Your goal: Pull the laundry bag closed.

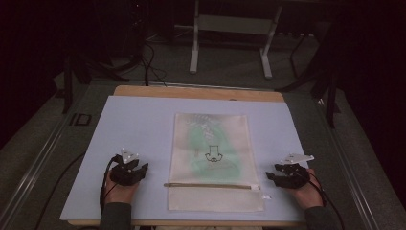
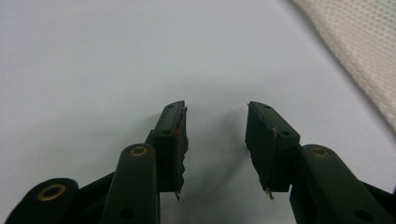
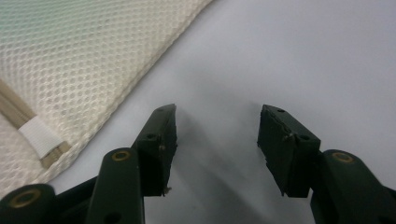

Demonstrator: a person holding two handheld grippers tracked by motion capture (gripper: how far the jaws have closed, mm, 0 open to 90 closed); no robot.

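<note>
A cream mesh zip pouch lies flat in the middle of the pale blue mat, with something green inside and a tan zipper running across near its front end. My left gripper rests on the mat left of the pouch, jaws open and empty; the pouch's edge shows at the right of its view. My right gripper rests to the right of the pouch, open and empty. In the right gripper view the mesh pouch and its zipper end lie to the left of the jaws.
The mat covers a wooden table. Beyond the far edge are a grey floor, dark cables and the white legs of a frame. Bare mat lies on both sides of the pouch.
</note>
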